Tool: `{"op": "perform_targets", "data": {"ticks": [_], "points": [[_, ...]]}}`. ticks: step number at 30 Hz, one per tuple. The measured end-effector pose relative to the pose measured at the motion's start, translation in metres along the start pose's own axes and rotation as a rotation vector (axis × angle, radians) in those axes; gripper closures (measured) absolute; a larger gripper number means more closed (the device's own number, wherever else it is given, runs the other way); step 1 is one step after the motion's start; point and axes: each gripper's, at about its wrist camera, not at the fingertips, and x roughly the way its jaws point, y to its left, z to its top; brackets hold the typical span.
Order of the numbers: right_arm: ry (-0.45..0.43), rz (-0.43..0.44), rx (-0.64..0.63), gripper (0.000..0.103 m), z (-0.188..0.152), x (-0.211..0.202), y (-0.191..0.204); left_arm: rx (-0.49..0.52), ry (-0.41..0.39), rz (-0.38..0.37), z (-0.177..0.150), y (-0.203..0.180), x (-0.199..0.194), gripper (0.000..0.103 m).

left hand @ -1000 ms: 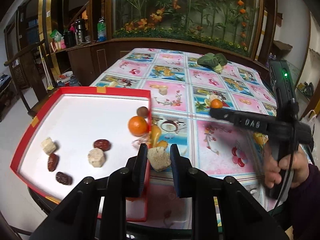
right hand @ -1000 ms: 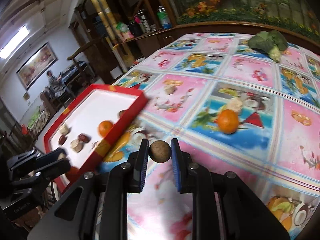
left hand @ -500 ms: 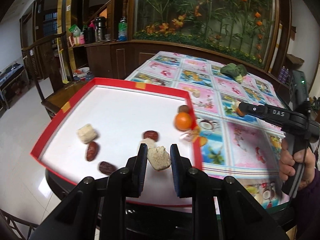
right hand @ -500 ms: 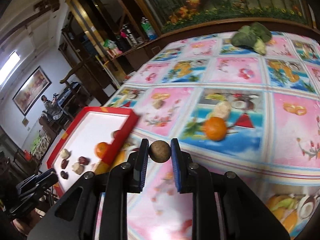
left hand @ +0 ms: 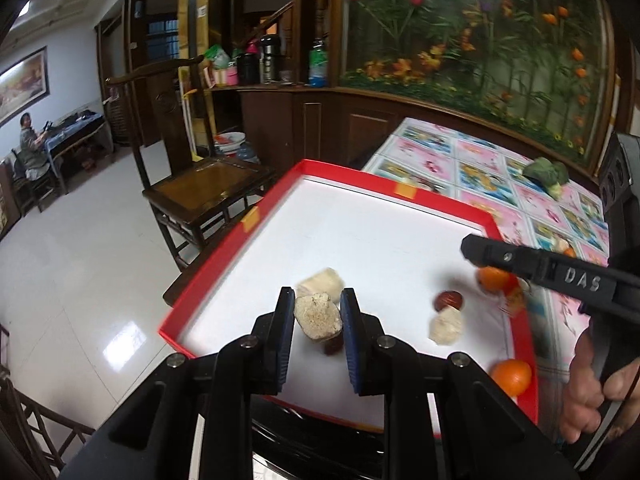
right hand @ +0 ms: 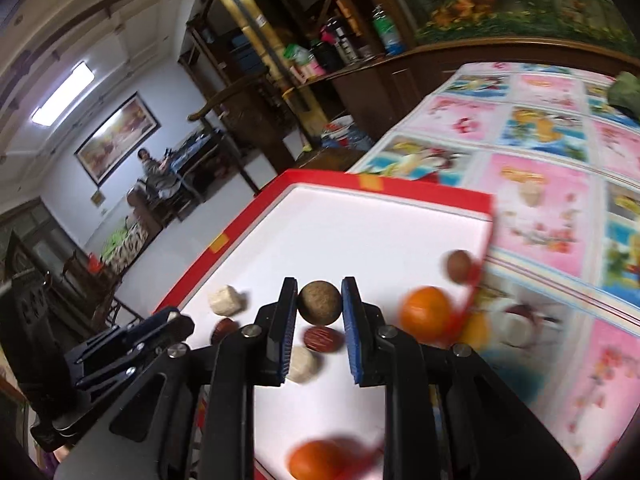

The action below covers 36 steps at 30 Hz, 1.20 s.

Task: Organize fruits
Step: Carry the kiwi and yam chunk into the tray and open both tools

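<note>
My left gripper (left hand: pixel 318 322) is shut on a beige crumbly chunk (left hand: pixel 318 316), held above the red-rimmed white tray (left hand: pixel 360 220) near its left front corner. My right gripper (right hand: pixel 320 304) is shut on a brown round fruit (right hand: pixel 320 303) above the tray (right hand: pixel 340 232). In the tray lie beige chunks (left hand: pixel 322 281) (left hand: pixel 446 325) (right hand: pixel 226 300), red dates (left hand: pixel 450 300) (right hand: pixel 323 340), oranges (left hand: pixel 492 280) (right hand: pixel 424 314) and a small brown fruit (right hand: pixel 458 265). The right gripper also shows in the left wrist view (left hand: pixel 472 249).
The table has a pink and blue patterned cloth (right hand: pixel 540 184) with a green vegetable (left hand: pixel 546 172) far off. An orange (left hand: pixel 512 376) sits at the tray's near right rim. A wooden chair (left hand: pixel 208 188) stands left of the table, beside tiled floor.
Both grippers have swung left over the tray, each still holding its item. The right gripper has come from over the tablecloth to above the tray's contents.
</note>
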Motion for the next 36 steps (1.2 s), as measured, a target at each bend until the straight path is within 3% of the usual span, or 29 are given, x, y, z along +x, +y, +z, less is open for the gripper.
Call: {"op": "perform_targets", "data": {"ticks": [8,11,16,22,29,33,36], "points": [[0.089,-0.048,-0.03,0.078,0.007,0.038,0.008,0.093,0.0,-0.026,0.01,-0.024,0.01,0.081],[0.099,-0.054,-0.01,0.078,0.01,0.04,-0.004,0.136,0.008,0.006,0.017,-0.036,0.022,0.081],[0.112,-0.038,0.011,0.078,0.009,0.039,-0.015,0.124,0.084,0.005,0.018,-0.042,0.042,0.081],[0.126,0.004,0.006,0.078,0.006,0.039,-0.014,0.121,0.114,0.024,0.014,-0.044,0.048,0.081],[0.121,-0.014,-0.01,0.078,0.003,0.039,-0.013,0.113,0.133,0.034,0.008,-0.043,0.051,0.08],[0.122,-0.014,-0.01,0.078,0.004,0.039,-0.012,0.11,0.141,0.028,0.004,-0.042,0.049,0.073],[0.12,-0.012,-0.002,0.073,0.004,0.039,-0.013,0.101,0.127,0.024,0.004,-0.041,0.043,0.059]]}}
